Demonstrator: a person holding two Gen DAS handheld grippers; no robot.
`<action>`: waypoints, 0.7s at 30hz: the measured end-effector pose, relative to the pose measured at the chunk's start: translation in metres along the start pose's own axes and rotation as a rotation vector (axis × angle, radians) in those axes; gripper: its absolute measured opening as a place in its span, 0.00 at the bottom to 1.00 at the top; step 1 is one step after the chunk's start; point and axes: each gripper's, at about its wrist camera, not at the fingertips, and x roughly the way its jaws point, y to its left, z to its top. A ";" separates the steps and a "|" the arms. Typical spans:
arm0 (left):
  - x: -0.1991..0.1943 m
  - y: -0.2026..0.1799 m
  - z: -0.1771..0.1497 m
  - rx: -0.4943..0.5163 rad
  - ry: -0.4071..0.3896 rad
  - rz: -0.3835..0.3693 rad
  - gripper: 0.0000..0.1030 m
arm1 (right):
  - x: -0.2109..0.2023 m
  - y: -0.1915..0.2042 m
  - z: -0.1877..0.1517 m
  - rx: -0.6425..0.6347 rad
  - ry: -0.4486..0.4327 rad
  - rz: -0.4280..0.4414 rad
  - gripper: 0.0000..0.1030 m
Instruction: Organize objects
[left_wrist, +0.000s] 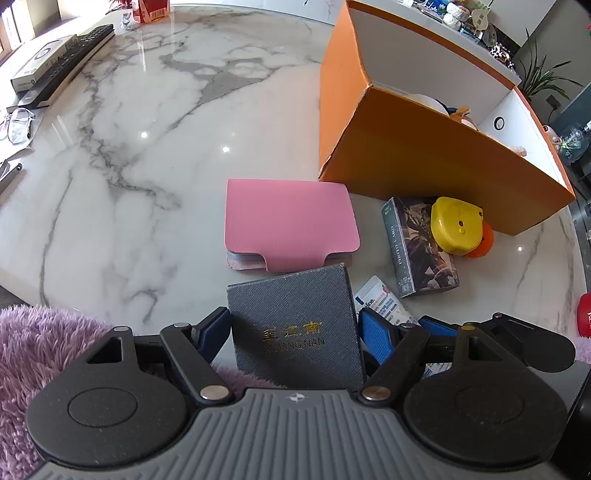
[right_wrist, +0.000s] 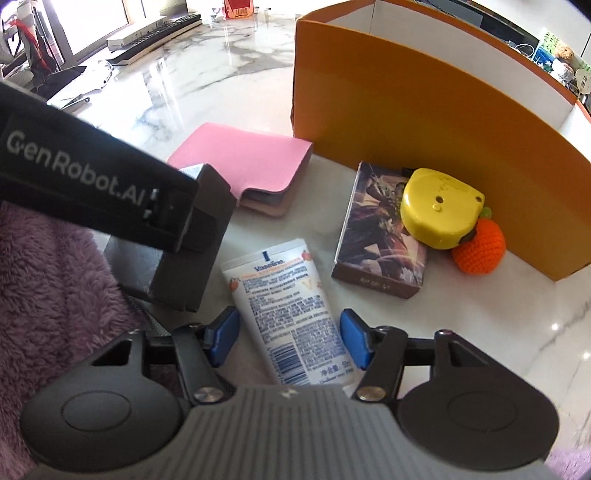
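Note:
My left gripper (left_wrist: 295, 332) is shut on a grey square box (left_wrist: 295, 325) with gold lettering, its blue pads (left_wrist: 375, 336) against both sides. In the right wrist view that box (right_wrist: 181, 266) hangs under the left gripper's black body (right_wrist: 92, 184). My right gripper (right_wrist: 290, 336) is open, pointing down over a white Vaseline tube (right_wrist: 284, 291) that lies flat on the marble table (right_wrist: 207, 81). The tube sits between the blue pads (right_wrist: 223, 334), with a slim gap on each side. Only the tube's end (left_wrist: 380, 299) shows in the left wrist view.
A pink card wallet (left_wrist: 288, 221) lies beyond the grey box. A card deck box (right_wrist: 380, 236), a yellow case (right_wrist: 439, 214) and an orange knitted ball (right_wrist: 480, 251) rest against the big orange box (right_wrist: 406, 110). Purple fluffy fabric (left_wrist: 48, 350) covers the near edge. A keyboard (left_wrist: 70, 59) lies far left.

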 end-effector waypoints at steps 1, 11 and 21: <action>0.000 0.001 0.000 -0.003 -0.001 -0.003 0.86 | 0.000 0.000 0.000 0.000 0.000 0.000 0.58; -0.006 0.009 0.000 -0.055 -0.030 -0.047 0.86 | -0.038 -0.008 -0.010 0.041 -0.072 0.038 0.49; -0.007 0.008 0.000 -0.051 -0.032 -0.045 0.86 | -0.076 -0.056 -0.019 0.226 -0.202 -0.095 0.43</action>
